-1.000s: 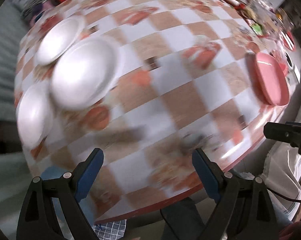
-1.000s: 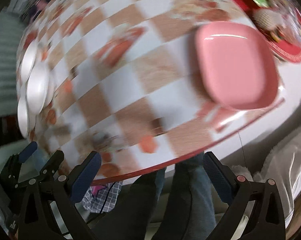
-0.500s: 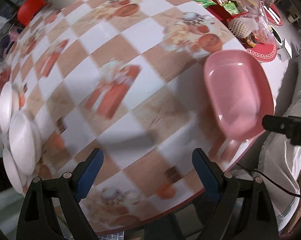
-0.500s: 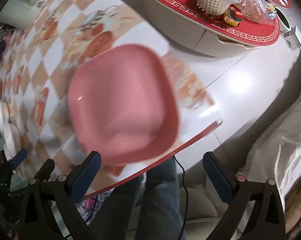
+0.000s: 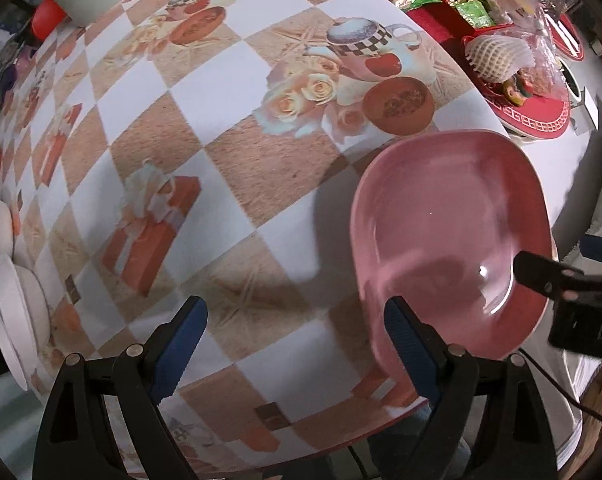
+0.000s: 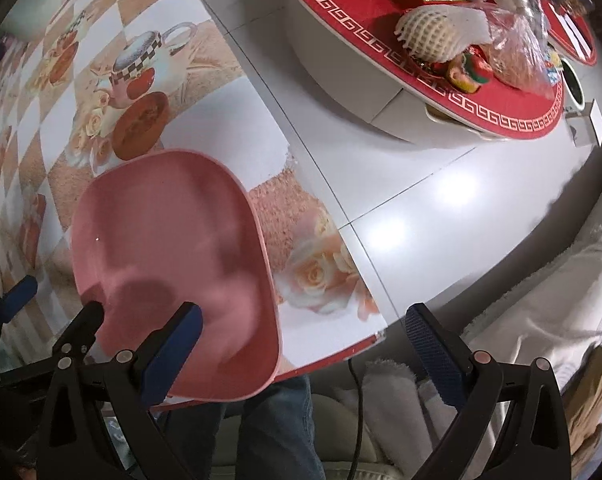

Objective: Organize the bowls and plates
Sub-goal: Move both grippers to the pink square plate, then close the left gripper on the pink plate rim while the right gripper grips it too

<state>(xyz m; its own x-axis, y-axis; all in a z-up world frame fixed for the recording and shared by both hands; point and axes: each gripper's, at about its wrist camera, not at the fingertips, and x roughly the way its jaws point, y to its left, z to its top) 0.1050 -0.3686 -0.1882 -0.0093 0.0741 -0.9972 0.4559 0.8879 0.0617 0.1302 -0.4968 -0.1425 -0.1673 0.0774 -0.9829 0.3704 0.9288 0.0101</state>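
Note:
A pink square plate (image 5: 453,236) lies near the front right edge of the checkered table (image 5: 229,168); it also shows in the right wrist view (image 6: 169,256). My left gripper (image 5: 297,344) is open and empty, its right finger over the plate's left rim. My right gripper (image 6: 301,356) is open and empty, its left finger over the plate's near part. White bowls (image 5: 17,300) sit at the table's far left edge. The right gripper's tip (image 5: 549,280) shows in the left wrist view at the plate's right rim.
A round red-trimmed tray (image 6: 421,60) holds snack packets and wrapped fruit on a low stand to the right. A white tiled floor (image 6: 441,208) lies beside the table. A red object (image 5: 47,16) sits at the far left. A person's legs (image 6: 277,432) are below the table edge.
Both grippers have swung right, from the white bowls toward the pink plate, and come close over it. Both stay open.

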